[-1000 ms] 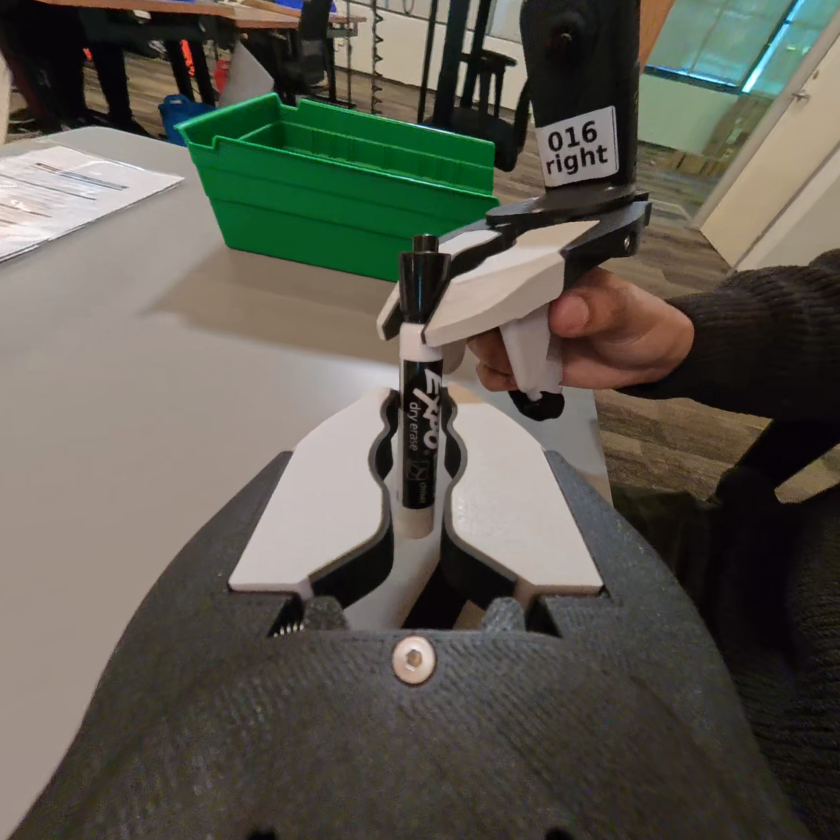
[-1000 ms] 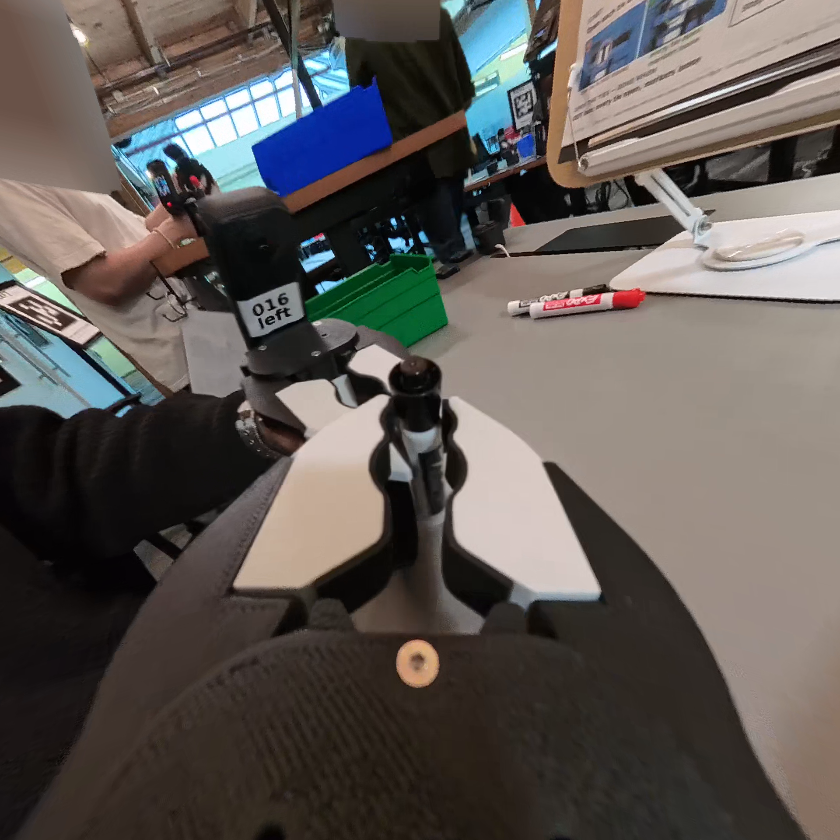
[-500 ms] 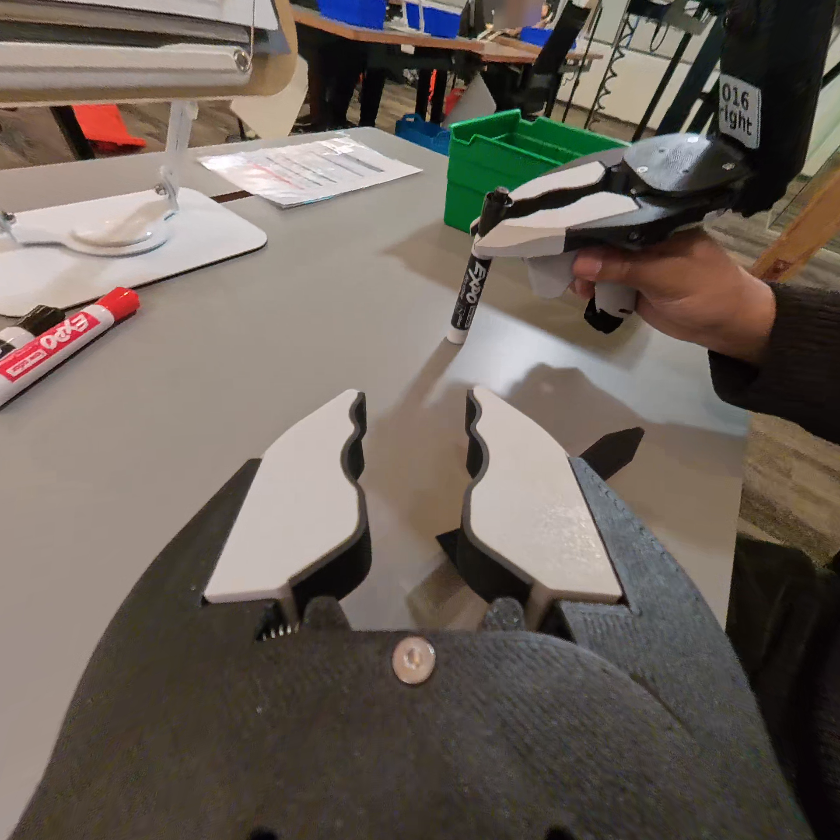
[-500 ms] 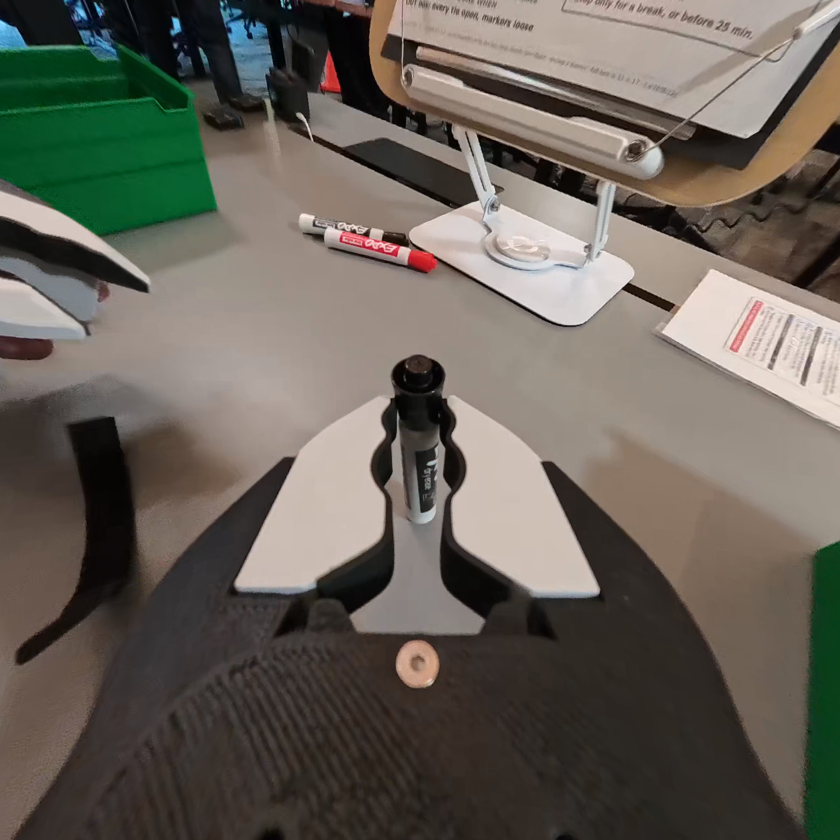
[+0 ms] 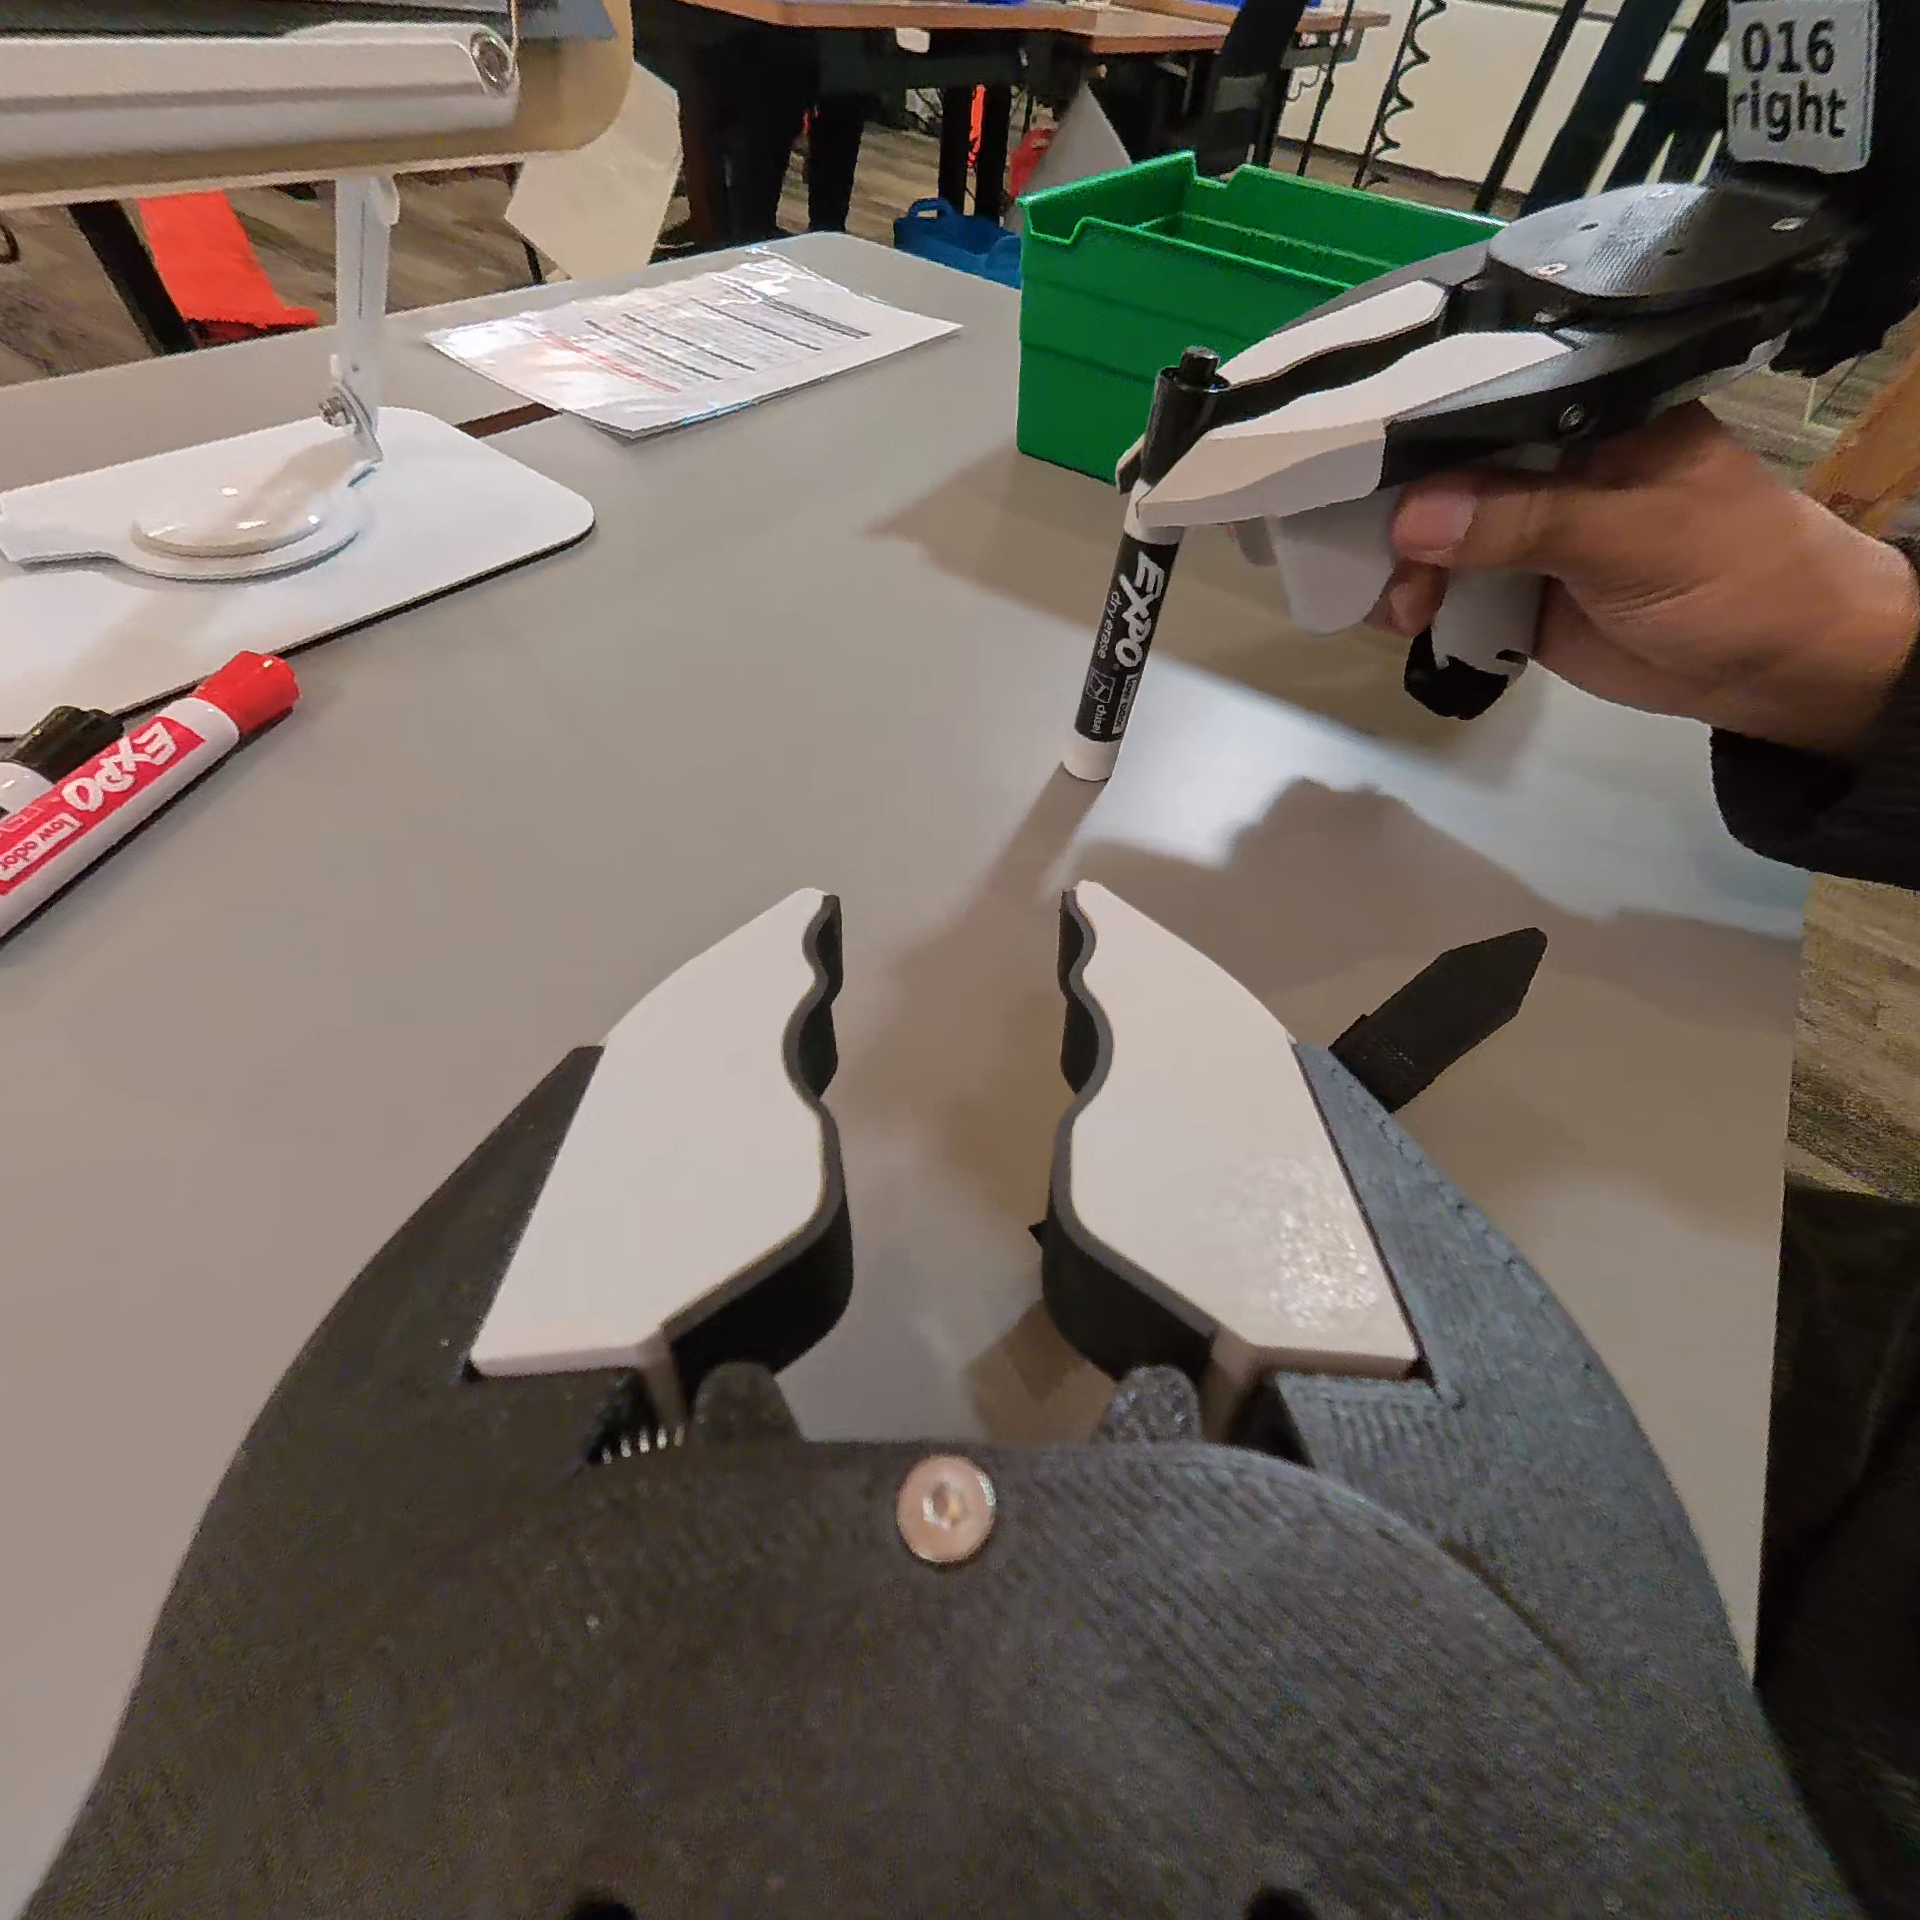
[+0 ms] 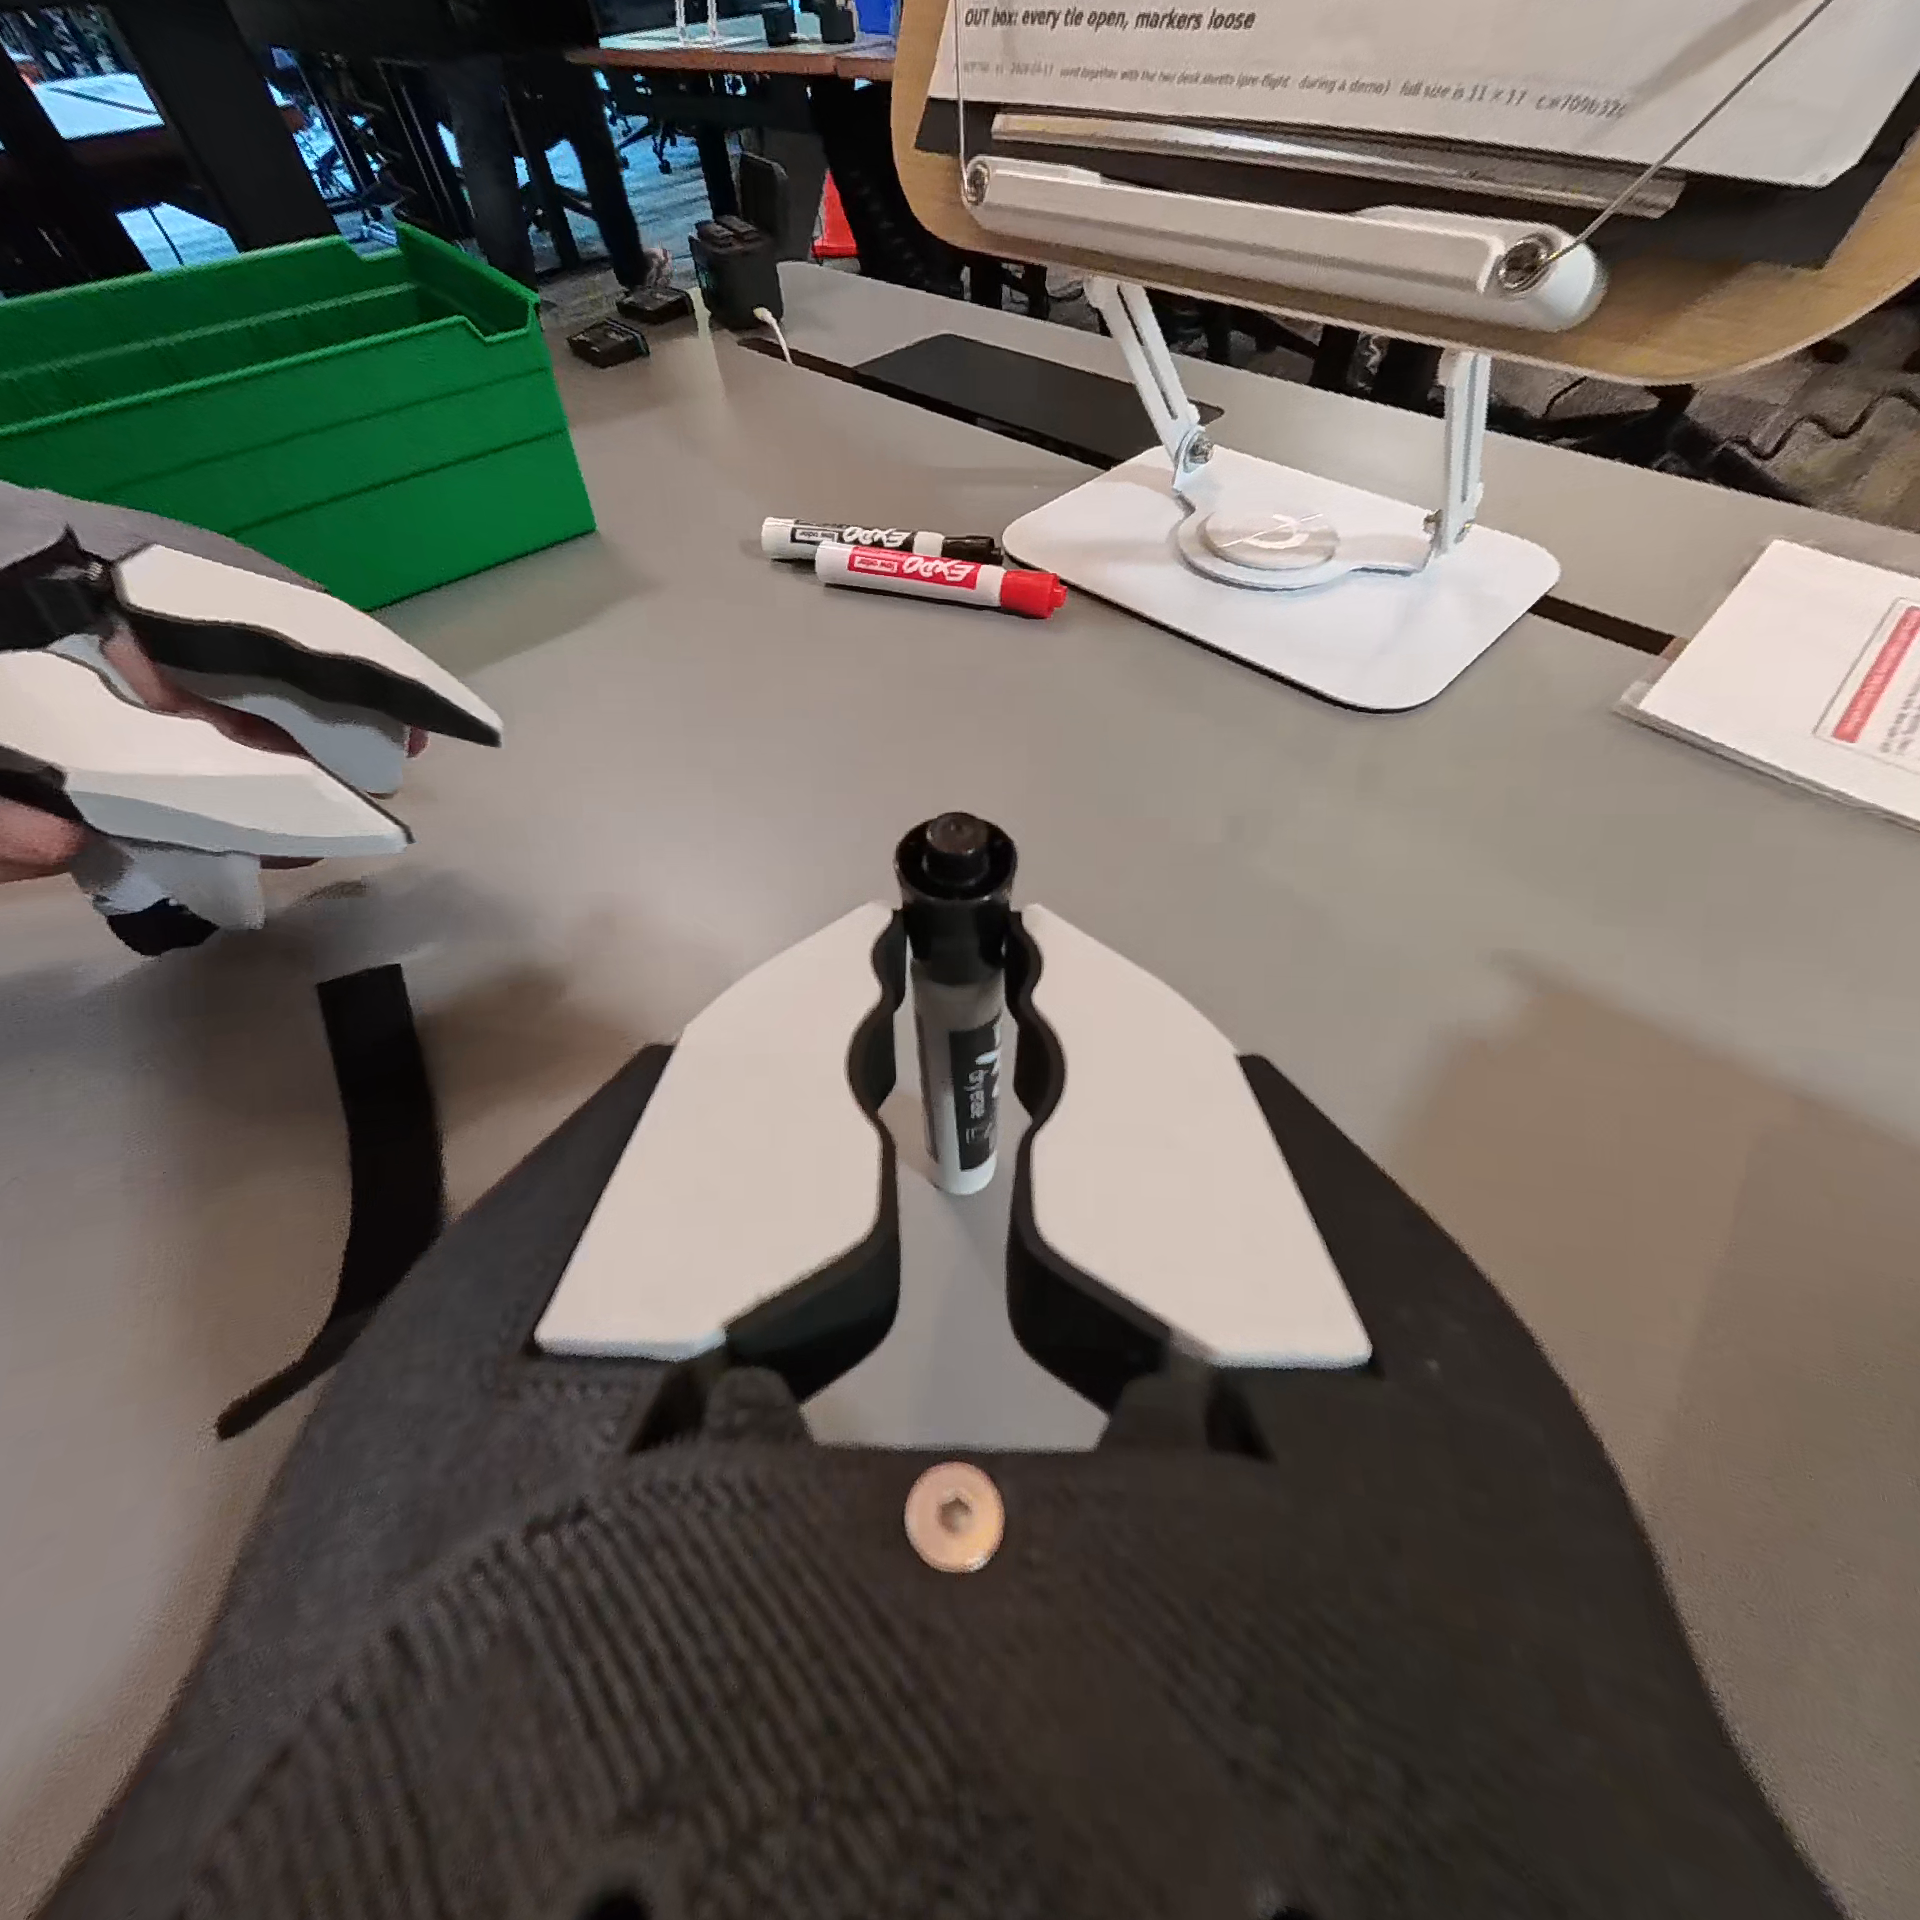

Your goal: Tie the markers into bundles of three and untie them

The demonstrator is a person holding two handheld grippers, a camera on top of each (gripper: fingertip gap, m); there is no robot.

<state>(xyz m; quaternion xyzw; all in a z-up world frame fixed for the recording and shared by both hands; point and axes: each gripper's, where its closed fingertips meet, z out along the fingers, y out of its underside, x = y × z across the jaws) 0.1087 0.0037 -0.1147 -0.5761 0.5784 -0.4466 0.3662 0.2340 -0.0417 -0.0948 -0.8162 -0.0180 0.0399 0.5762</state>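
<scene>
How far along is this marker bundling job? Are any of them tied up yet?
No bundle is visible yet. In hand: the right hand-held gripper is shut on one black-capped white marker, held upright over the grey table. The left hand-held gripper is open and empty. A red-capped marker and another black-capped marker lie loose together. The black strap lies unused. Gathering three and tying remains.

Bare counter (image 6: 1299, 883) lies open before the document stand (image 6: 1288, 561). Two markers (image 6: 914, 561) lie just beside its base; the green bin (image 6: 312, 436) blocks the stand's far left.
</scene>
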